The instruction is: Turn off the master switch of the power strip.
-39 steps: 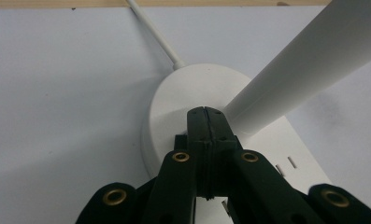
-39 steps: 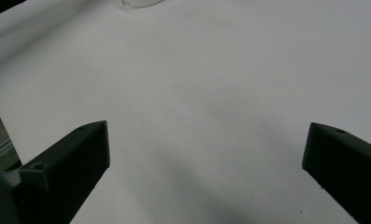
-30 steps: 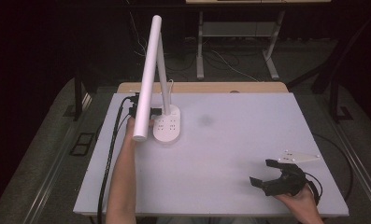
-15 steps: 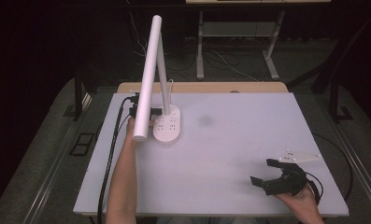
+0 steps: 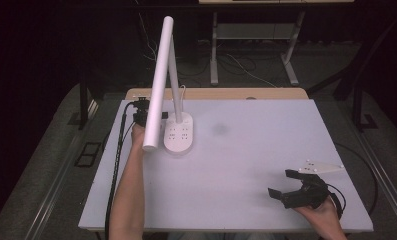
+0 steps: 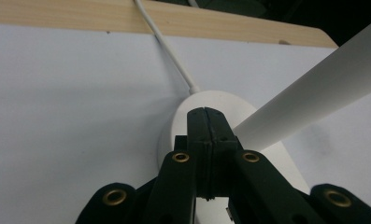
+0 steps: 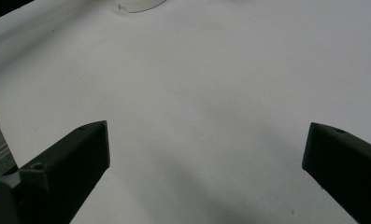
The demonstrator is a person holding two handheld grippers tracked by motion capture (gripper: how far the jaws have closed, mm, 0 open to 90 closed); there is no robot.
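White lamp base point(image 6: 230, 116) lies just ahead of our left gripper point(image 6: 206, 114), whose jaws are pressed together (nothing between them), forearm stretched forward along the table point(image 5: 246, 165). Our right gripper point(image 5: 285, 186) rests well apart, jaws spread wide, hand low beneath it.

Even overhead light leaves the flat white desk point(image 5: 246, 165) bright while the surrounding floor falls into near darkness. A faint grey shadow smudge lies at the desk's 12 o'clock. The close black claw point(image 6: 205, 154) looks soft and blurred.
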